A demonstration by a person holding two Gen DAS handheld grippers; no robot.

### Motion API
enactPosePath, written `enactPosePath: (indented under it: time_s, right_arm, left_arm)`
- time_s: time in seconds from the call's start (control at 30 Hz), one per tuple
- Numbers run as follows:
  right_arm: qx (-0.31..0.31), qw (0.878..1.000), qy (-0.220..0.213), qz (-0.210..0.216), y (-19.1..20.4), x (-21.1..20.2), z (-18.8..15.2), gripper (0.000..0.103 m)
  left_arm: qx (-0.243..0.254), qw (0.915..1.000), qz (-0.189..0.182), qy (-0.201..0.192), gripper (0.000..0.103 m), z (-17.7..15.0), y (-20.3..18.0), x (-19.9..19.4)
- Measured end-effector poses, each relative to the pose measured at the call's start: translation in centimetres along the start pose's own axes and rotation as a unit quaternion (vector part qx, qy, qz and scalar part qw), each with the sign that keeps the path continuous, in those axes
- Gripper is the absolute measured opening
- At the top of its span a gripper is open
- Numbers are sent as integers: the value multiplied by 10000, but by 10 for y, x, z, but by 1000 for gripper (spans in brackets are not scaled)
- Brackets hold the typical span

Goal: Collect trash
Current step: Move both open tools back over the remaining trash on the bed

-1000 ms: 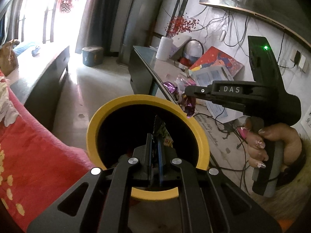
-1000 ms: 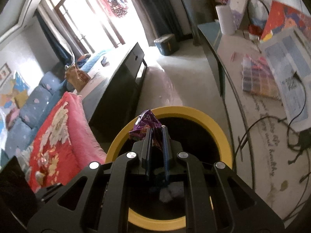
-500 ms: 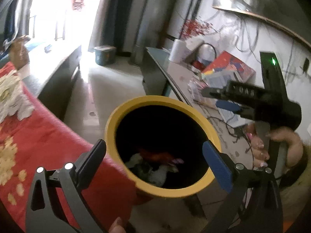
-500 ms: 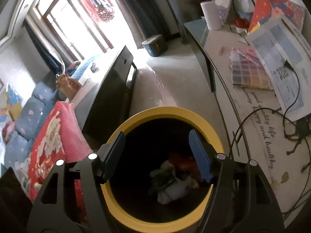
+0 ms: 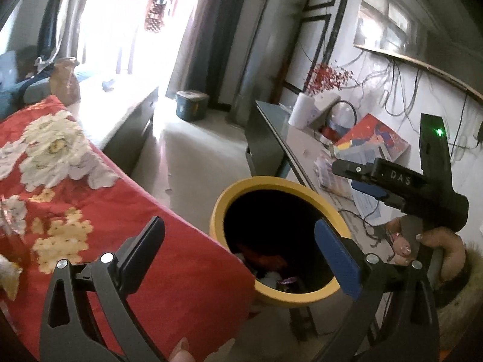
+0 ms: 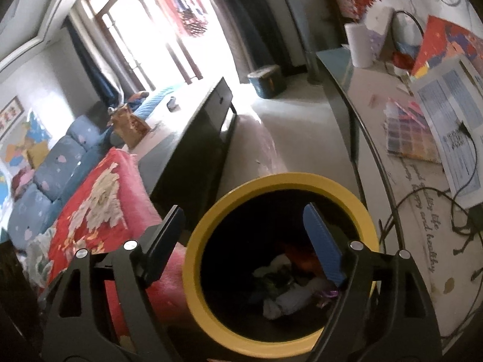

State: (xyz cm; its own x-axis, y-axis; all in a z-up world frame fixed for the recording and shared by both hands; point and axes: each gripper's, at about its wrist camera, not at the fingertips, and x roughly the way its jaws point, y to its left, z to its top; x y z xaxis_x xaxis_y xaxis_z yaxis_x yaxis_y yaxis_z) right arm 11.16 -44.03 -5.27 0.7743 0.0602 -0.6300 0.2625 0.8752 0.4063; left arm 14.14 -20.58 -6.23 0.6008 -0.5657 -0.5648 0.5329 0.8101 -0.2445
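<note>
Over the yellow-rimmed bin (image 6: pixel 280 259), right gripper (image 6: pixel 241 238) fingers just spread, empty; left gripper (image 5: pixel 238 247) wide, empty. Risk: snagging the rim, tipping the bin.

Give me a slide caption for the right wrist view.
Open right gripper above the yellow-rimmed bin, crumpled trash inside.

The bin (image 6: pixel 280 259) stands on the floor between the bed cover (image 5: pixel 90 211) at left and the desk (image 6: pixel 422 181) at right. Crumpled trash (image 6: pixel 289 295) lies in the bin. Papers (image 6: pixel 446 114) and cables (image 6: pixel 434 211) lie on the desk.
</note>
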Motion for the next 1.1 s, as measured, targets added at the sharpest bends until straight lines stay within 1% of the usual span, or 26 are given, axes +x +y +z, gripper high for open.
enactPosePath:
  time_s: [0.27, 0.57, 0.9, 1.1]
  right_arm:
    - [-343, 9992, -12, 217, 28, -4, -5, 76]
    - [-703, 9965, 64, 450, 59, -8, -12, 77]
    - [-1096, 9914, 192, 694, 91, -10, -26, 77]
    - [-1409, 9857, 250, 896, 113, -12, -36, 77]
  left_arm:
    - [-263, 9990, 277, -224, 96, 1, 23, -30]
    - [-572, 9954, 589, -486, 96, -1, 53, -61]
    - [-814, 9897, 913, -749, 96, -4, 78, -92]
    - [-932, 9856, 1122, -859, 96, -6, 94, -108]
